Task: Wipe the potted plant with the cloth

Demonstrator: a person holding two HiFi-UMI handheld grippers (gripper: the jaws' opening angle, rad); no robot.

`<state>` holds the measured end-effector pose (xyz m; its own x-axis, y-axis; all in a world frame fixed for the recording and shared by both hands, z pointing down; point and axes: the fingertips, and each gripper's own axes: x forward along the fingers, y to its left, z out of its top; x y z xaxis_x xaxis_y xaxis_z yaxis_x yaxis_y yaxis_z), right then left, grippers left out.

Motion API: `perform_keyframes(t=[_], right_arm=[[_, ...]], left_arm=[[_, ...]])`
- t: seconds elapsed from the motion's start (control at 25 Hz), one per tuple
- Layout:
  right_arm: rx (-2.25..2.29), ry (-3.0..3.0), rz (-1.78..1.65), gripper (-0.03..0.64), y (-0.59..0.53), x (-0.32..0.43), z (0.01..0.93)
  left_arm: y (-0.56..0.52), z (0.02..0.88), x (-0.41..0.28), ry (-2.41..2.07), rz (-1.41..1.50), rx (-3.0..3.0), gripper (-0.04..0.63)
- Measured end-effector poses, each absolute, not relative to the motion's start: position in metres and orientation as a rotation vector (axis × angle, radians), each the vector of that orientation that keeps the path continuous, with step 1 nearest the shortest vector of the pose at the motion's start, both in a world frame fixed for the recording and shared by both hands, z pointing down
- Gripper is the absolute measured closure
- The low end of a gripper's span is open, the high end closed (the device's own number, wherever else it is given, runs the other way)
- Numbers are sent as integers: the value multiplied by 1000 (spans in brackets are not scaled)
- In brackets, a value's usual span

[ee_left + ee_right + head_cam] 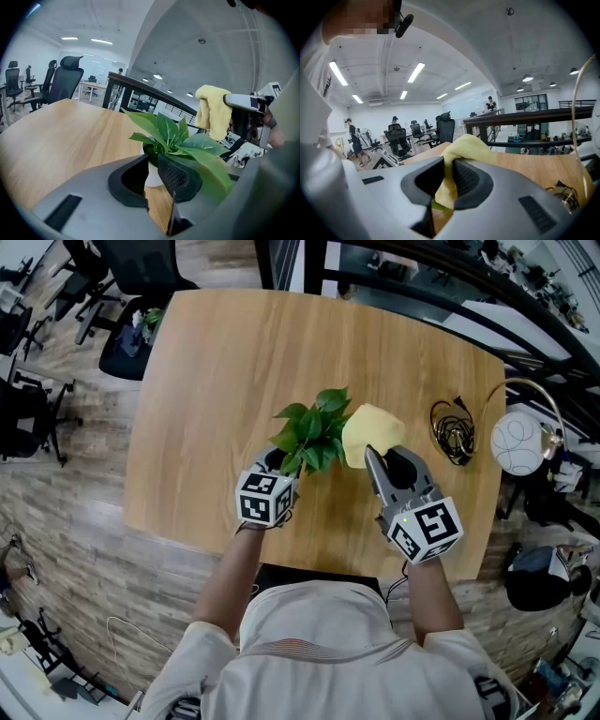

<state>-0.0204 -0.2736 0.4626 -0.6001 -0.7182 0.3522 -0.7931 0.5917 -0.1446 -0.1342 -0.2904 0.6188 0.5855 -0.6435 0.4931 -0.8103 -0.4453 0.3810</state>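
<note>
A small green plant (314, 432) in a white pot (152, 172) stands on the wooden table (206, 381), near its front edge. My left gripper (281, 470) sits at the pot's near side. In the left gripper view its jaws (151, 161) stand a narrow gap apart, with the pot just beyond the tips and leaves (173, 136) spreading over the right jaw. My right gripper (370, 454) is shut on a yellow cloth (370, 430), held right of the plant and close to its leaves. The cloth (464, 150) bulges up between the pads, above a bit of green leaf (436, 205).
A coiled black cable (453, 432) lies on the table to the right, beside a white round lamp (518, 442) at the table's edge. Black office chairs (141, 296) stand beyond the far left corner. A dark railing (441, 277) runs behind the table.
</note>
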Motion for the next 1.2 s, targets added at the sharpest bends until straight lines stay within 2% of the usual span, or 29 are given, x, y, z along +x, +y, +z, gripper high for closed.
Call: perform_keyframes(t=[0.28,0.72,1.2], right_arm=[[982,-2548,499,518,-281,-61,512],[1203,-2396,660,509,-333,13,561],[1293,-2537,939,511,-325,32,530]], left_arm=[[-290,621,-133,-1156,358,2223,532],[-289,620,-128,-1150,359,2240,531],[-293,620,-125,-1150,370,2242,532]])
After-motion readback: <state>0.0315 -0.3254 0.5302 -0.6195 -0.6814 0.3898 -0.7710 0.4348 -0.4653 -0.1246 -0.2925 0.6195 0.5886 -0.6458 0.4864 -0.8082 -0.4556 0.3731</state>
